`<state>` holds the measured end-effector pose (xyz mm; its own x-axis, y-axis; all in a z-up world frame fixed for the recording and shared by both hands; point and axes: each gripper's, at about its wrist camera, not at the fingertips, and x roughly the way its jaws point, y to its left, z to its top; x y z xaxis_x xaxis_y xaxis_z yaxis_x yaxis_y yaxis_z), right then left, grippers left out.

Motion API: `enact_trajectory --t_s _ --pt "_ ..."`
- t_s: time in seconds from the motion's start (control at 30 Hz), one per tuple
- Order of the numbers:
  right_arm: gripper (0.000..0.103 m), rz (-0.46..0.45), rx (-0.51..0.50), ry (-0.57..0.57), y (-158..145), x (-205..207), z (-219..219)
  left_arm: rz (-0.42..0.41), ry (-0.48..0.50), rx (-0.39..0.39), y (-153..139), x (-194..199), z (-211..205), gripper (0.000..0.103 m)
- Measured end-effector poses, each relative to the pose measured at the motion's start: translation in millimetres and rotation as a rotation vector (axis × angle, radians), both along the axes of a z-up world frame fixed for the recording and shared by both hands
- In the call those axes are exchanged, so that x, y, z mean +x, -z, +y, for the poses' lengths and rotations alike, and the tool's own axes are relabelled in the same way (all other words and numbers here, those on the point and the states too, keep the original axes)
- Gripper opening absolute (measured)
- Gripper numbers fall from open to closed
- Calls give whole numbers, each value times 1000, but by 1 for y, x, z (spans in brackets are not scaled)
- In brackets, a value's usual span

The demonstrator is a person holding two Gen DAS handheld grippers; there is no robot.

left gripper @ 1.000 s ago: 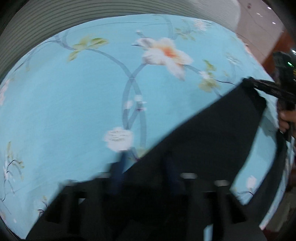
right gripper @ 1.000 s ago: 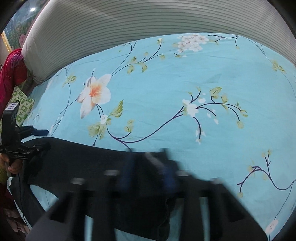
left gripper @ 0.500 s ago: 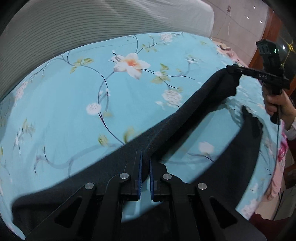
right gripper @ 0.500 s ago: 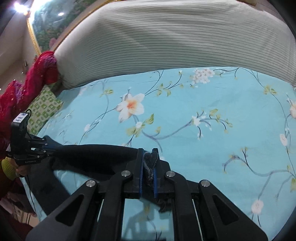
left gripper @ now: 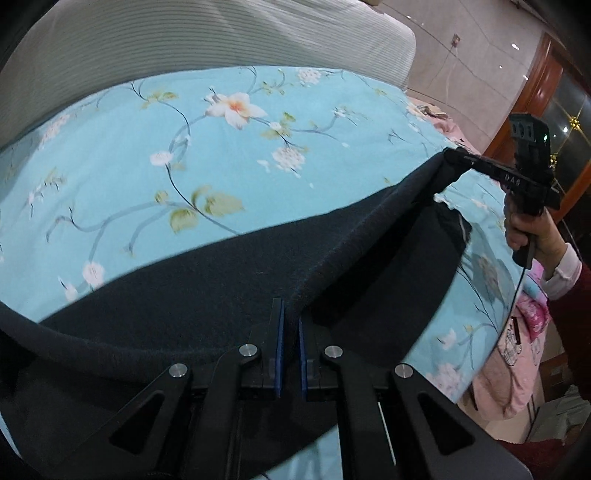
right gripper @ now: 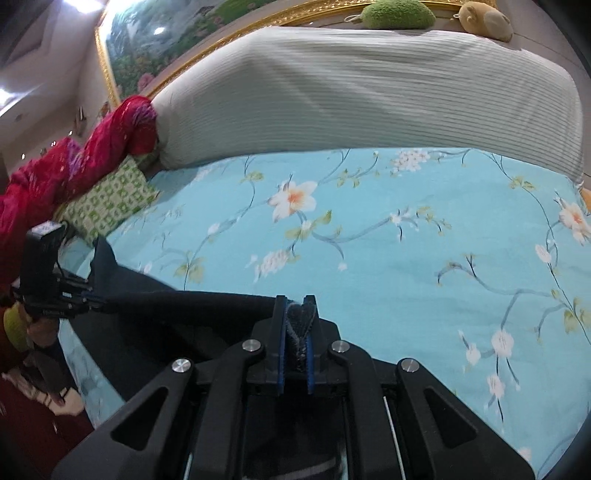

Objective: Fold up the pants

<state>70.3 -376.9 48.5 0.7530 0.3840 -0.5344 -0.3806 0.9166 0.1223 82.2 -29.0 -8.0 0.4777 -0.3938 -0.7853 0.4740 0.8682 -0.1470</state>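
Observation:
Dark navy pants [left gripper: 221,288] hang stretched in a taut band over a turquoise floral bed sheet [left gripper: 155,122]. In the left wrist view my left gripper [left gripper: 289,314] sits at the bottom centre, shut on the fabric edge. My right gripper [left gripper: 448,158] pinches the far end at the upper right, held by a hand [left gripper: 528,229]. In the right wrist view my right gripper [right gripper: 296,306] is shut on a bunched fold of the pants [right gripper: 166,314]. My left gripper [right gripper: 98,301] grips the other end at the left edge.
A grey striped quilt [right gripper: 351,92] lies along the back of the bed. Red cloth [right gripper: 74,162] and a green patterned pillow [right gripper: 110,199] sit at the bed's left side. Pink cloth [left gripper: 495,354] hangs off the bed's right edge, and plush toys [right gripper: 399,13] sit behind the quilt.
Both grippers have drawn back and up from the sheet, pulling the pants taut between them. More of the bed and quilt shows now. The left jaws have closed on the fabric.

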Motion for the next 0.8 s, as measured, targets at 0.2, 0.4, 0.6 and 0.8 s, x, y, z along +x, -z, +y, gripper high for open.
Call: enact_trajectory --t_s 0.2,0.4,0.6,0.8 --pt "9 57 -35 6 26 -24 -10 20 24 5 14 -27 -13 4" --pt "8 87 -81 10 41 -42 -12 19 50 8 18 -44 -19 4" --pt "9 128 -152 23 50 -45 -4 56 62 36 37 -48 -24 6" --pt "30 159 -142 92 55 -56 -6 106 29 18 55 -48 -23 11"
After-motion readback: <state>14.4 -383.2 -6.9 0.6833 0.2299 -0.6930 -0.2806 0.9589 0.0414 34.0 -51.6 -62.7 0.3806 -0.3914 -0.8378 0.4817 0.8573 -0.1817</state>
